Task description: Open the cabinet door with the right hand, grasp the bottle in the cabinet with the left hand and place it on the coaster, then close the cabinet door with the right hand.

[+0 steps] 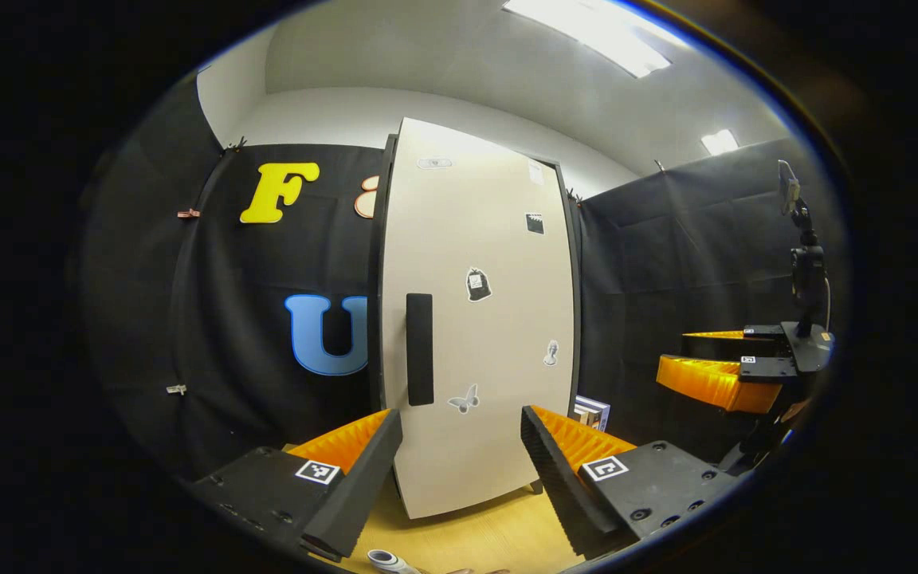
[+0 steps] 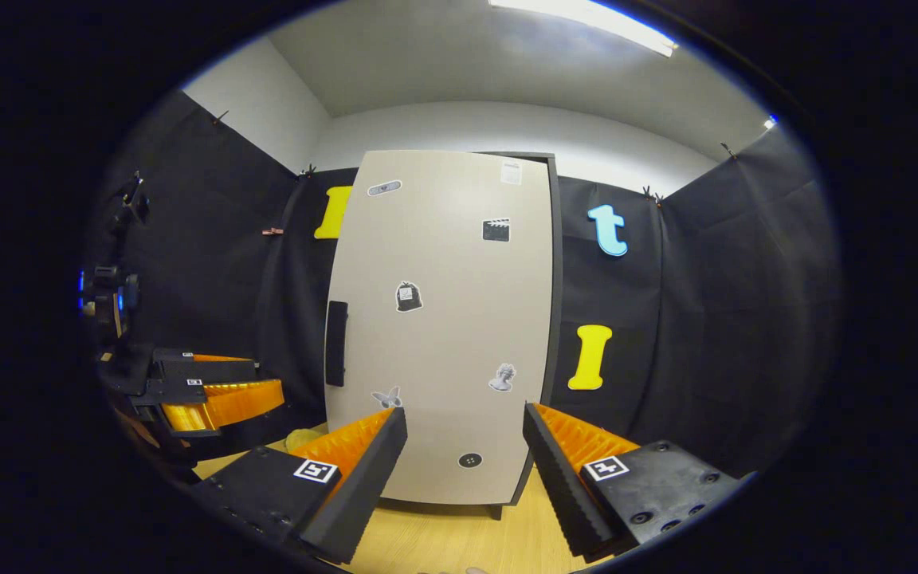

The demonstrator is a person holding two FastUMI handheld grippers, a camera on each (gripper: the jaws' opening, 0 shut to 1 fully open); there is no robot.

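The right hand-held gripper, fingers spread and empty, faces the closed cabinet door; its upright handle lies ahead and to the left, near the door's left edge. The left hand-held gripper, also spread, waits alongside. The bottle presumably sits behind the door.

The cabinet door was shut, a tall pale beige panel standing upright on the wooden tabletop, ahead of and between the right gripper's two fingers and dotted with small stickers. Its dark vertical handle sat at mid-height near the door's left edge, above and beyond the left finger in the right gripper view. In the left gripper view the same handle rose just above the inner side of the left finger, and a small pale roundish thing low beside the cabinet was possibly the coaster.
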